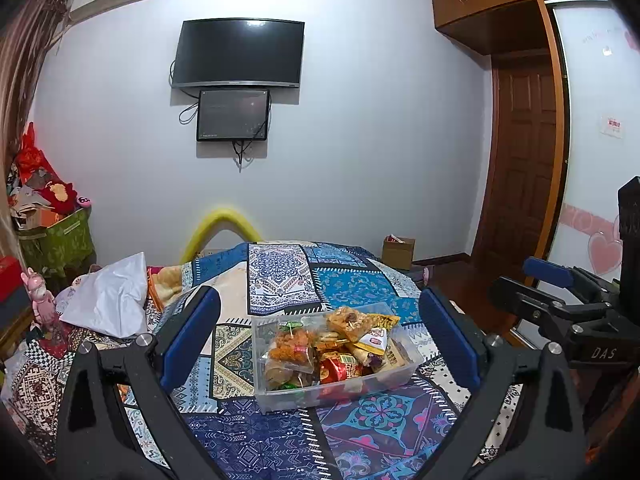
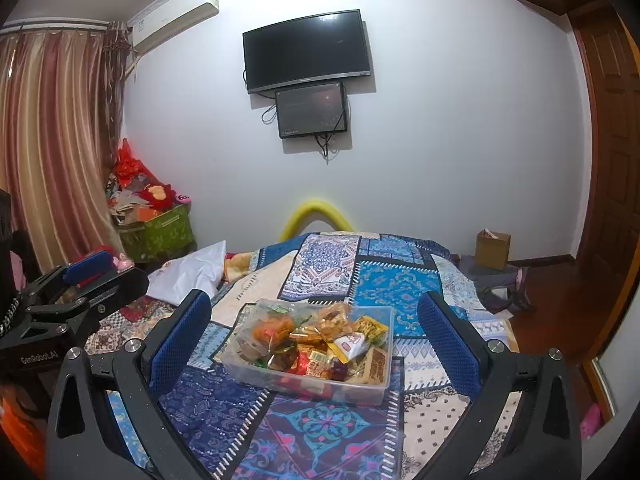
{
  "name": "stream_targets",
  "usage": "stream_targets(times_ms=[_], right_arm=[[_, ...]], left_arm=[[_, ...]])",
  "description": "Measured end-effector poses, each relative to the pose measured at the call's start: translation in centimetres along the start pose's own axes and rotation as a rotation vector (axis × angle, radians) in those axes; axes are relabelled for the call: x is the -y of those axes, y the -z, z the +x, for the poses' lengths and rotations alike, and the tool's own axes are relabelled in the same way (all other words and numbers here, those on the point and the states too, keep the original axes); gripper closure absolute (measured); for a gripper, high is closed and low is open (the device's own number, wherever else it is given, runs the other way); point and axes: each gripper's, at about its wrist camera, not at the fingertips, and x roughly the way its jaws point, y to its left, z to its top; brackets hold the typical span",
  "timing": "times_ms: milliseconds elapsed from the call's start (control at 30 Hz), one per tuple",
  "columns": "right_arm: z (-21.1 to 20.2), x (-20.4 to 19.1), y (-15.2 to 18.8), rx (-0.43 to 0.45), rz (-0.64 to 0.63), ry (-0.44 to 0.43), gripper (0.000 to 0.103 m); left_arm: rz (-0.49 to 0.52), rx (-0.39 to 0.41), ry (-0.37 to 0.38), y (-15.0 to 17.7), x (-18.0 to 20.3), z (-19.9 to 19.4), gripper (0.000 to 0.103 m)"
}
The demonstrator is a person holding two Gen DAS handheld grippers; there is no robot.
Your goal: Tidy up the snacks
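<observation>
Surroundings, as I see them through both wrist cameras:
- Bed covered by a patchwork bedspread in blue, cream and purple panels; it carries everything I work on.
- White pillow near the bed's left edge, well apart from the snacks.
- Yellow foam arch behind the bed's far edge.
- Dark television on the far wall, a smaller screen just below it, cables hanging.
- Green storage bin heaped with red items in the left corner, beside striped curtains.
- Cardboard box on the floor past the far right corner of the bed; wooden door to the right.

Nothing stands between either claw and the task's item.

Task item: clear plastic container, heaped with wrapped snacks, sits on the bedspread towards the near edge, roughly mid-width.

Left gripper: jaws spread wide, holding nothing; the container lies ahead, framed between the blue pads and touching neither.
Right gripper: jaws likewise spread wide and unloaded; the container lies ahead between its fingers, touching neither.

Each gripper appears at the edge of the other's view, only partly in frame.

Hard to make out: individual snack labels are too small to read; the lower packets are hidden under the upper ones. The near edge of the bed is cut off by the claw bodies.
</observation>
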Motion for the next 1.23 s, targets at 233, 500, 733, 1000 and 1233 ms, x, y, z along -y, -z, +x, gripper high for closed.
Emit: stream_targets(times_ms=[233, 500, 733, 1000, 1233], right_arm=[[-0.05, 0.04, -0.08, 0.002, 0.002, -0.001, 0.0], [-0.08, 0.05, -0.16, 0.003, -0.002, -0.004, 0.0], [-0.13, 0.3, -0.21, 0.005, 0.001, -0.002, 0.0], [-0.1, 0.34, -0.22, 0.004, -0.001, -0.001, 0.0], [-0.14, 0.37, -0.13, 0.004, -0.001, 0.0, 0.0]], left_arm=[[0.004, 0.003, 0.002, -0.08, 0.15, -0.14, 0.002], [0.002, -0.003, 0.014, -0.11, 0.23, -0.03, 0.002], [-0.004, -0.003, 0.02, -0.1, 0.17, 0.03, 0.002], [-0.01, -0.016, 0.024, -0.03, 0.22, 0.3, 0.002], [-0.007, -0.025, 0.04, 0.07, 0.41, 0.46, 0.002]])
